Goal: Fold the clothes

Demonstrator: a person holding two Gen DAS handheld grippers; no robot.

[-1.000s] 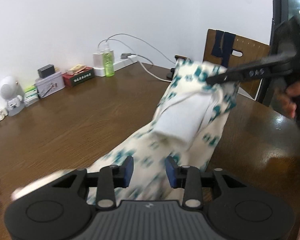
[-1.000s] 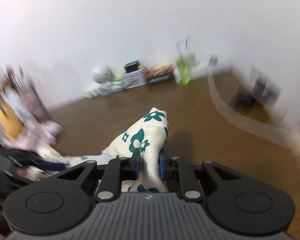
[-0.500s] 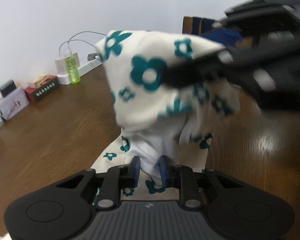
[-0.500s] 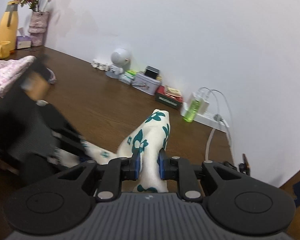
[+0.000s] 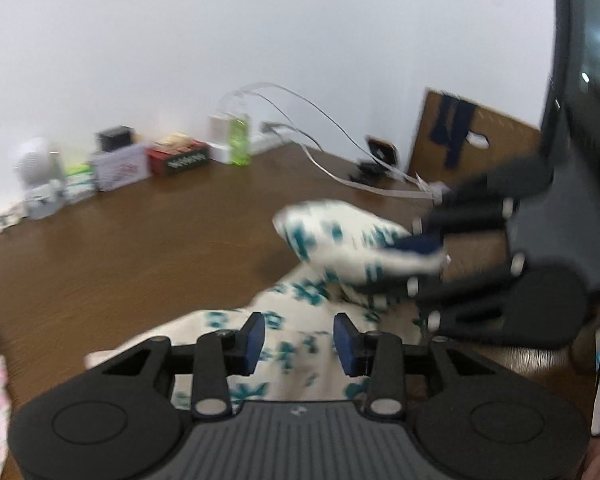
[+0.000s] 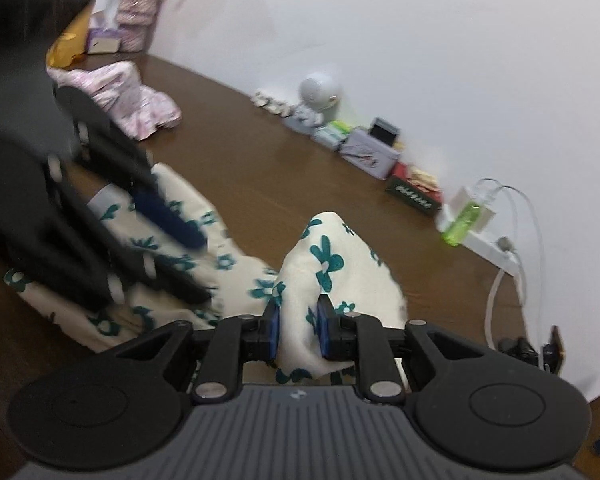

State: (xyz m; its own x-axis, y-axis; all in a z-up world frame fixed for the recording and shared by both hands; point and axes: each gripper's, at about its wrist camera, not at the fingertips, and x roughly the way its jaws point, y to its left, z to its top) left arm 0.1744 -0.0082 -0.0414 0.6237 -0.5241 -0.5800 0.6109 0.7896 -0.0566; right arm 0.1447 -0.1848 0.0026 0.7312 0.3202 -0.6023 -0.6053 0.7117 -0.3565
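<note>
A cream garment with teal flowers [image 5: 300,344] lies crumpled on the brown table [image 5: 120,264]. My left gripper [image 5: 299,340] is open just above the cloth, nothing between its pads. My right gripper [image 6: 298,330] is shut on a raised fold of the same garment [image 6: 332,264]. In the left wrist view the right gripper [image 5: 428,258] comes in from the right, holding that fold up off the table. In the right wrist view the left gripper [image 6: 168,240] hovers over the flat part of the garment, blurred.
A pink floral garment [image 6: 132,100] lies at the far left of the table. Along the wall stand tins and boxes [image 5: 120,164], a green bottle [image 5: 239,142], a power strip with cables [image 6: 492,248] and a white round gadget [image 6: 320,90]. A wooden chair back [image 5: 472,148] stands at right.
My left gripper has let go of the cloth and opened. The right gripper has carried its fold lower and toward the right, still shut on it.
</note>
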